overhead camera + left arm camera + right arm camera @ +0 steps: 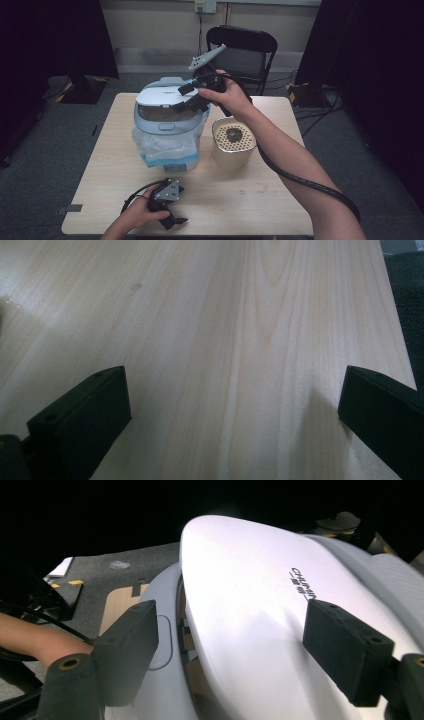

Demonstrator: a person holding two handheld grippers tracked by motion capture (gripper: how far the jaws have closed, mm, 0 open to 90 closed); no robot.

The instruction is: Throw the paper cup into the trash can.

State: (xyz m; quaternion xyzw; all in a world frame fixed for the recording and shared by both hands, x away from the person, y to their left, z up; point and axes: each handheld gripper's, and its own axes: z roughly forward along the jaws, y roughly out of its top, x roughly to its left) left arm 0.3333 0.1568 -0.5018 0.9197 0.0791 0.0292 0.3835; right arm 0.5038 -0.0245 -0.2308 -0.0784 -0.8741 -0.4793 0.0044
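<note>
Reaching for the lid

Our right hand-held gripper (232,645), jaws spread, straddles the lid (250,610); next we clamp it. Left hand-held gripper (235,410) rests released on the worktop (225,315).

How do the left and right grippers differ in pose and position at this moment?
The left gripper lies low on the table near its front edge; the right gripper is raised over the white appliance lid. The left's fingers frame bare wood; the right's straddle the lid. Both are open, gripping nothing.
</note>
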